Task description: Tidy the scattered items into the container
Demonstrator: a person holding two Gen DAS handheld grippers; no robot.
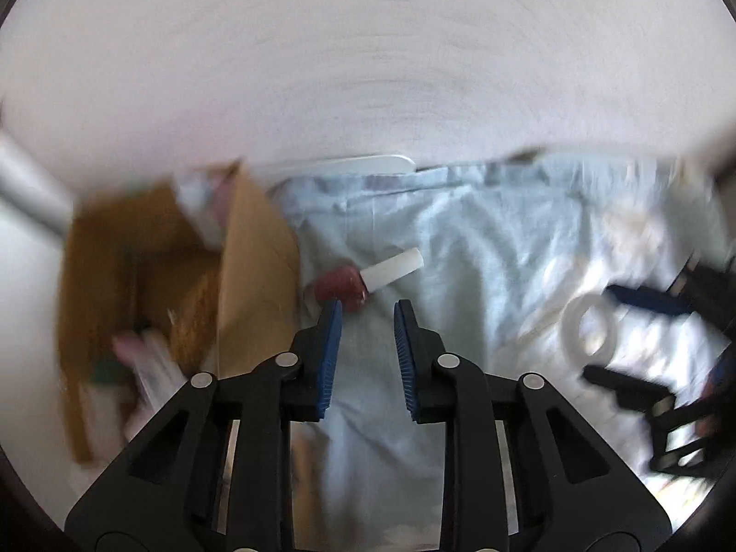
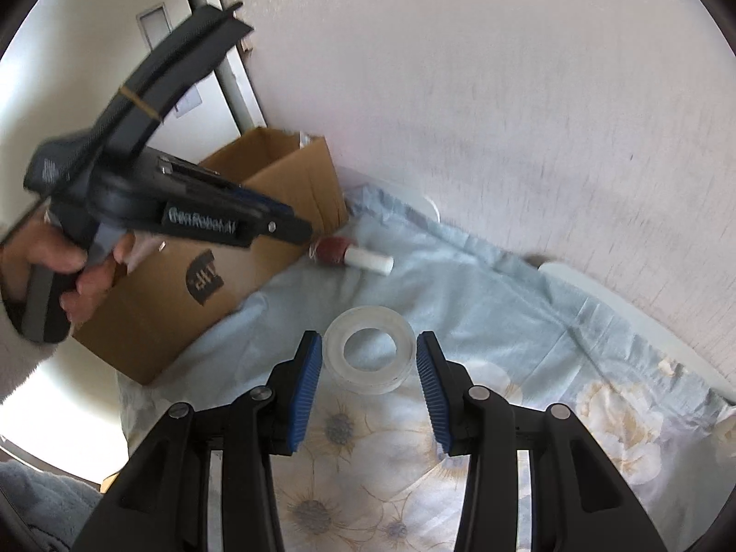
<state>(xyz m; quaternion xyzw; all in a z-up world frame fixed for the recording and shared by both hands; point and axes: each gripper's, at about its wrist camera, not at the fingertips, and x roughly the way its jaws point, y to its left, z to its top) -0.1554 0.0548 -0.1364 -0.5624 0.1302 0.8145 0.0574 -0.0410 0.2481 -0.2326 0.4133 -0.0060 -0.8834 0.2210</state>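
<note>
A clear tape roll (image 2: 368, 353) sits between the blue pads of my right gripper (image 2: 369, 336), which is shut on its sides just over the cloth. The left wrist view shows the tape roll (image 1: 591, 336) at the right, blurred, in those jaws. A small red bottle with a white cap (image 1: 349, 284) lies by the open cardboard box (image 1: 257, 253). My left gripper (image 1: 368, 308) hangs just short of the bottle, open, with nothing between its pads. In the right wrist view a hand holds the left gripper (image 2: 303, 230) over the box (image 2: 184, 285), tips near the bottle (image 2: 333, 250).
A light blue floral cloth (image 2: 506, 322) covers the table, whose white edge (image 2: 621, 303) runs along the wall behind. The box holds several items (image 1: 152, 359), blurred. A door frame (image 2: 230, 69) stands beyond the box.
</note>
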